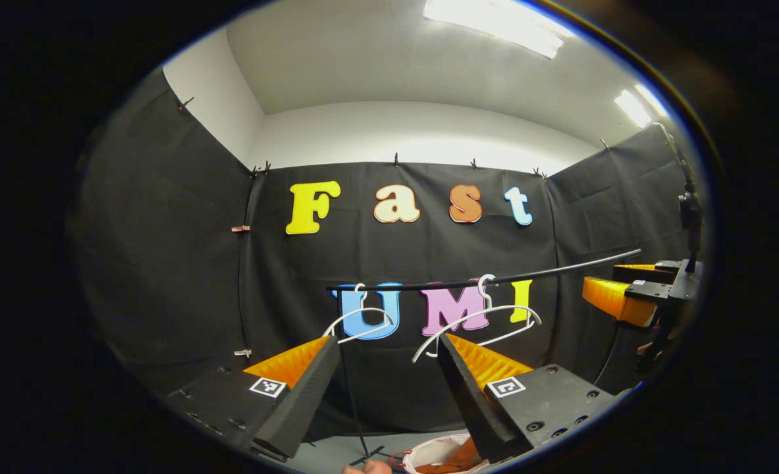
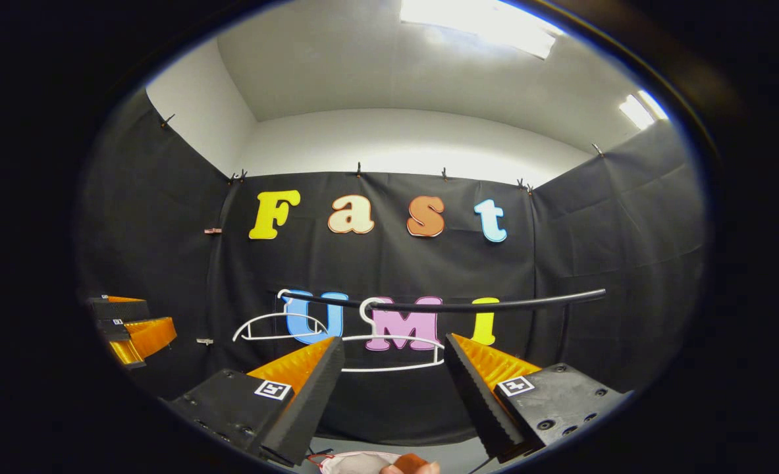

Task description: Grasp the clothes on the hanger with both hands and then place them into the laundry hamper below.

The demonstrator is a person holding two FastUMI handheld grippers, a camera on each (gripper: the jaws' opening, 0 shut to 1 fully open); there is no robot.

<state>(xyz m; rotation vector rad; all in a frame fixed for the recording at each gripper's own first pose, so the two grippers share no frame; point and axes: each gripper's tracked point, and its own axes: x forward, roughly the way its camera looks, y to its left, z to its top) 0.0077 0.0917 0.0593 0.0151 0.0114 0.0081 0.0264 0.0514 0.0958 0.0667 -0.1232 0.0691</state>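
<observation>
Markers, square black-and-white, on both grippers, unreadable. My left gripper (image 1: 384, 349) and right gripper (image 2: 394, 349): raised, jaws released, before two bare hangers (image 2: 389, 352).

Small clips (image 1: 396, 159) pin the black cloth wall (image 1: 165, 263) along its top edge, below a white wall (image 1: 415, 135) and ceiling. 2 ceiling light panels (image 1: 494, 23) glow overhead (1 large, 1 smaller off to the side). A strip of grey floor (image 1: 336, 451) shows below the cloth.
</observation>
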